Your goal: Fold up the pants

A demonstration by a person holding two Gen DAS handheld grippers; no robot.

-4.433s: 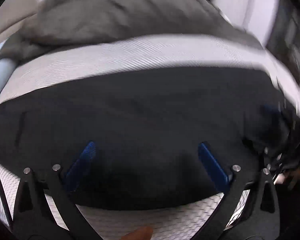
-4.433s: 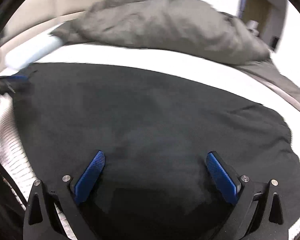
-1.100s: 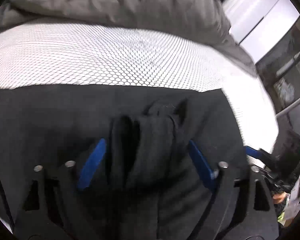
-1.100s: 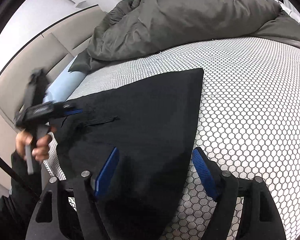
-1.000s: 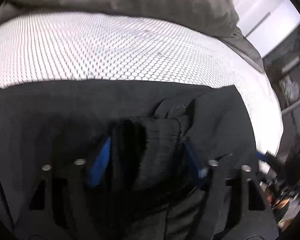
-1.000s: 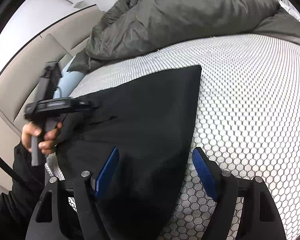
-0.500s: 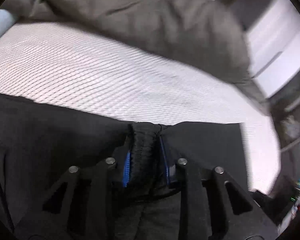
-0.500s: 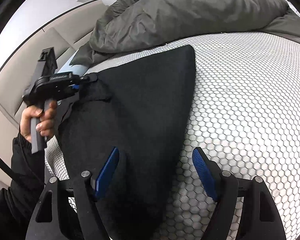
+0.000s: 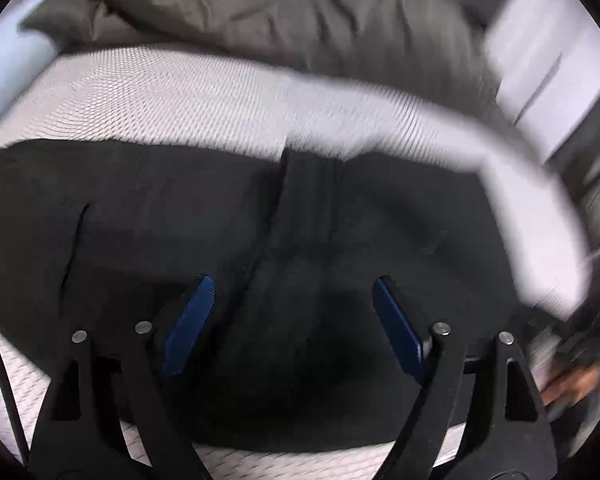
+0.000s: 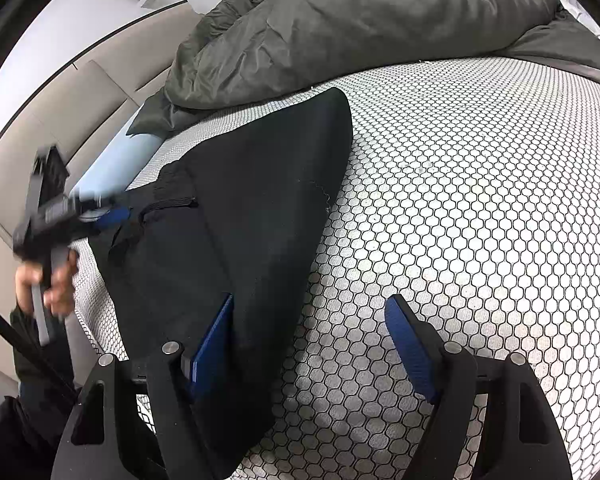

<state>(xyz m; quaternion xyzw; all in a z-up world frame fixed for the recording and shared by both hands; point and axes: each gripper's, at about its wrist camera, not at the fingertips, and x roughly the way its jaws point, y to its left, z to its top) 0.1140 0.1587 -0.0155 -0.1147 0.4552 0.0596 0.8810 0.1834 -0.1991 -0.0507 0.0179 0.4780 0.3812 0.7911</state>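
Black pants [image 9: 260,240] lie folded on a white honeycomb-patterned mattress [image 9: 180,92]. In the left wrist view my left gripper [image 9: 292,292] is open just above the pants, a raised fold of cloth running up between its blue pads. In the right wrist view the pants [image 10: 240,232] form a long dark wedge. My right gripper [image 10: 312,312] is open at the pants' near right edge, its left pad against the cloth. The left gripper [image 10: 112,214] shows there at the pants' far left end, held by a hand.
A rumpled grey duvet [image 10: 360,20] is heaped at the back of the mattress [image 10: 480,200]. A pale blue roll [image 10: 116,160] lies by the beige headboard [image 10: 60,120] on the left. A hand [image 9: 572,384] shows at the right edge of the left wrist view.
My left gripper was shut on a bunched fold of the pants half a second ago; it has let go, opened and pulled back. The right gripper has stayed open and nearly still.
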